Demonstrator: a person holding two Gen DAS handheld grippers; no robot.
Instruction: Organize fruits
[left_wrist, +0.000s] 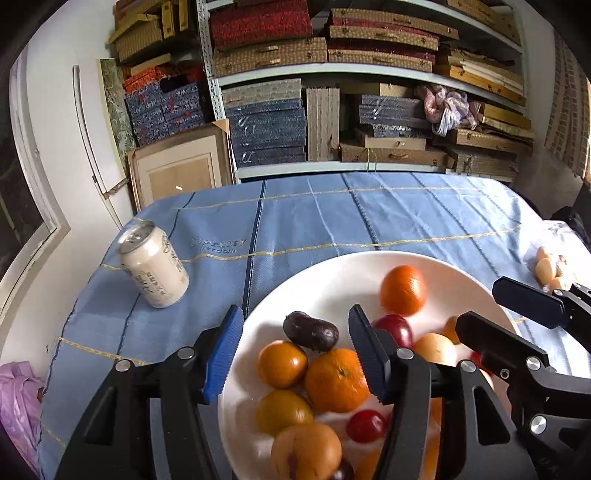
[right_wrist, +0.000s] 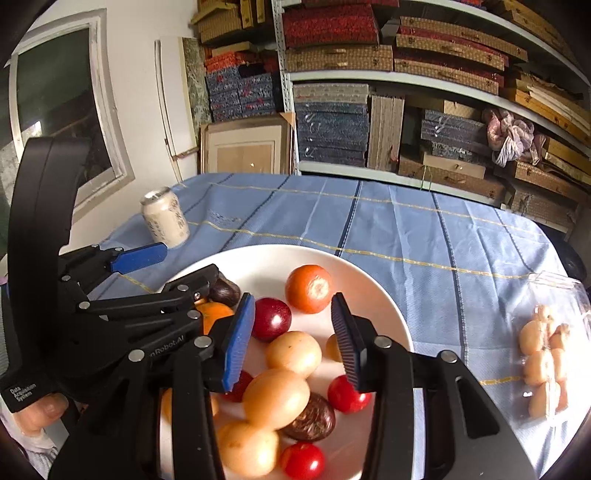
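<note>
Both grippers are hovering over the plate (left_wrist: 332, 273) of fruits (left_wrist: 334, 380) on the counter (left_wrist: 369, 214). The left gripper (left_wrist: 295, 350) is holding its fingers wide and empty above the tangerines. The right gripper (right_wrist: 293, 341) is keeping its fingers narrower, also empty, with a pale fruit (right_wrist: 293, 353) lying below the gap.

A pale drink can (left_wrist: 153, 267) stands upright near the far left corner of the table, on a blue checked tablecloth (left_wrist: 369, 218). Past the table's far edge, shelves (left_wrist: 332, 74) hold stacked woven and patterned boxes, with a framed board (left_wrist: 181, 173) leaning at their foot. A window (right_wrist: 62, 107) is on the left wall.
</note>
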